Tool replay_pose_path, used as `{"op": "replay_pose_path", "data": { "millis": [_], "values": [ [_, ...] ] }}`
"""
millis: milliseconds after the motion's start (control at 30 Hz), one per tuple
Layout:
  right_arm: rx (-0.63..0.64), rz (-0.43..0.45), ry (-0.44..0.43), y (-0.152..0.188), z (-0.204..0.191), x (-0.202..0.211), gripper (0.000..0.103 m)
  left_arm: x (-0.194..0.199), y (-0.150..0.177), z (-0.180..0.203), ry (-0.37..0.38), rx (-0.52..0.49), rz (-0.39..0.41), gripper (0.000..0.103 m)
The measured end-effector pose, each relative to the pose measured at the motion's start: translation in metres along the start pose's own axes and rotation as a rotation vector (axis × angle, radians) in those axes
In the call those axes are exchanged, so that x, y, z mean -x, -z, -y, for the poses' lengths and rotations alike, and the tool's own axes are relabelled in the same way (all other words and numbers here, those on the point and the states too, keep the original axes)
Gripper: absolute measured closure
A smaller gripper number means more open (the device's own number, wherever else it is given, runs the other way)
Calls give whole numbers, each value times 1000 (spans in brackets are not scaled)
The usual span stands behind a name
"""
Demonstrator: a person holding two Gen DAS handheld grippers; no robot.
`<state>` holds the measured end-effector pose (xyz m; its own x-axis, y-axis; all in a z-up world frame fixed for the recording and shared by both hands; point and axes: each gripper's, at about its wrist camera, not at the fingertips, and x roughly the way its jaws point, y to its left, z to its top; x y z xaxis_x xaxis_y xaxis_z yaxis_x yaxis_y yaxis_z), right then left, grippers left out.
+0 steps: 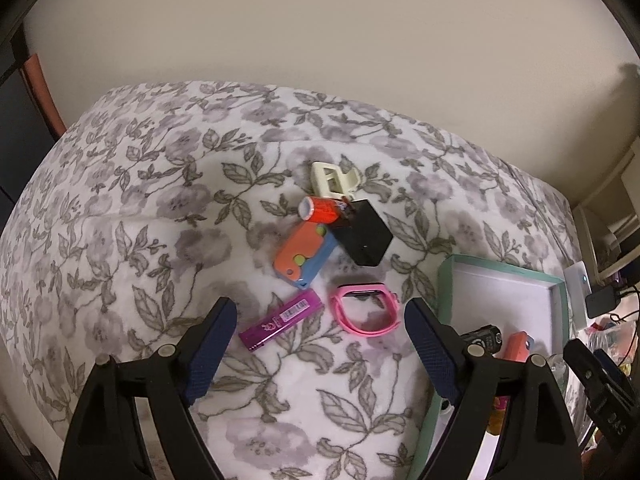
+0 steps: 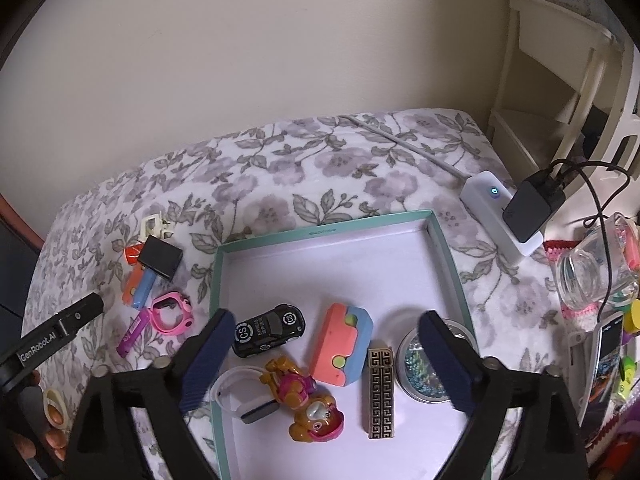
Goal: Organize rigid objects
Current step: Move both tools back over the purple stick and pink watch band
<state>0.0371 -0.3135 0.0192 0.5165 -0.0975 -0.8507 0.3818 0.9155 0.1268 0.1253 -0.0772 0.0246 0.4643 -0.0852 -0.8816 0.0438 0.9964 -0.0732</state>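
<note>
A flower-patterned cloth covers the desk; both tongs are spread wide with nothing between them. The left tongs hover over a loose cluster of small items awaiting sorting: a purple stick lying nearest, its long axis running from near-left to far-right; a pink watch band just to its right; farther off, an orange and blue toy touching a black cube, an orange can on its side and a cream clip. The right tongs hang above the teal-rimmed tray, which sits right of the cluster and serves, it seems, as the collecting place; inside it lie a black toy car, a pink and blue block, a puppy figure, a patterned bar lying near-to-far, and a round tin. The stick seems the likeliest next pick.
</note>
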Motion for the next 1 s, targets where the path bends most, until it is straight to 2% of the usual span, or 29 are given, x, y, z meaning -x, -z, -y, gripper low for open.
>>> {"op": "replay_pose_path", "data": {
  "millis": [167,233,267,633,1000],
  "values": [
    [23,14,8,1,-6,-3,0,-6,-4,-16,-20,36,-11,16],
    [27,17,5,1,-9,-4,0,-7,-5,-23,-36,48,-14,8],
    [28,16,3,1,-10,-5,0,-8,-6,-28,-44,59,-13,7],
    [77,42,-48,0,-44,-9,0,-12,-14,-76,-114,147,-9,7],
    [141,50,-129,0,-97,-23,0,-22,-19,-123,-134,247,-12,6]
  ]
}}
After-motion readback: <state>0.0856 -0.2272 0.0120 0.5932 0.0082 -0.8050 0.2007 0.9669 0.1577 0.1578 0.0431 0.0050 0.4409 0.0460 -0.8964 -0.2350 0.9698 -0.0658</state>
